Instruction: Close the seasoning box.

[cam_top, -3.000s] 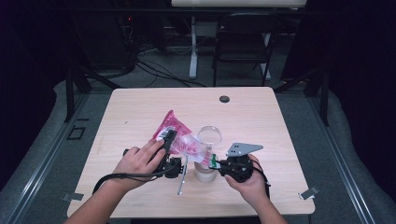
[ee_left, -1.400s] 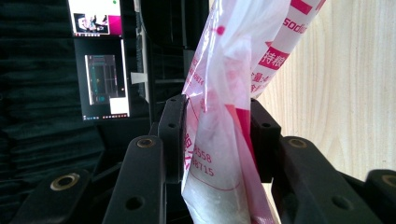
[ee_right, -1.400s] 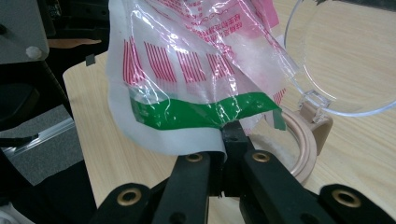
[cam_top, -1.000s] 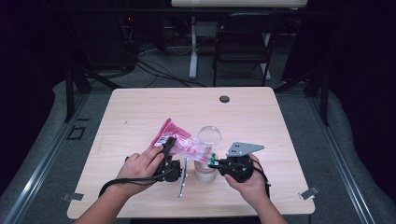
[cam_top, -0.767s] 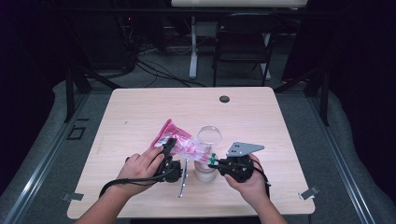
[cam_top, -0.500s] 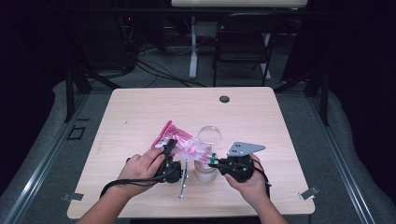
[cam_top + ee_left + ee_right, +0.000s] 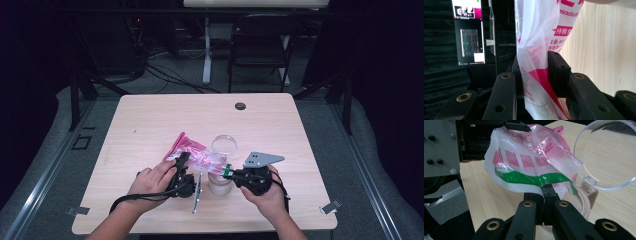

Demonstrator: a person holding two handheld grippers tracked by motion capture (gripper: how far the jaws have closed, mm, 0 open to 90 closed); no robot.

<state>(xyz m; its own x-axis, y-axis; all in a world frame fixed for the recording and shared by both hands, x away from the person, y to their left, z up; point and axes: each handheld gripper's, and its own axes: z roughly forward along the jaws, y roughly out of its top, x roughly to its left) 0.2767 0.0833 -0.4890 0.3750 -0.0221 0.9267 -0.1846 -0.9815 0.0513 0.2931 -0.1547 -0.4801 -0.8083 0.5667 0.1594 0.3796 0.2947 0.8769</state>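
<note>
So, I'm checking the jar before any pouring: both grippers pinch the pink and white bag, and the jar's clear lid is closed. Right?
Not quite. The jar has its clear lid flipped open on its hinge, as the right gripper view shows. The rest holds: the left gripper and the right gripper both pinch the bag.

You see the worktop (image 7: 150, 120) from above, looking forward and down. Each gripper camera looks very near along its own fingers (almost touching), and all views share the bag (image 7: 197, 156).
</note>
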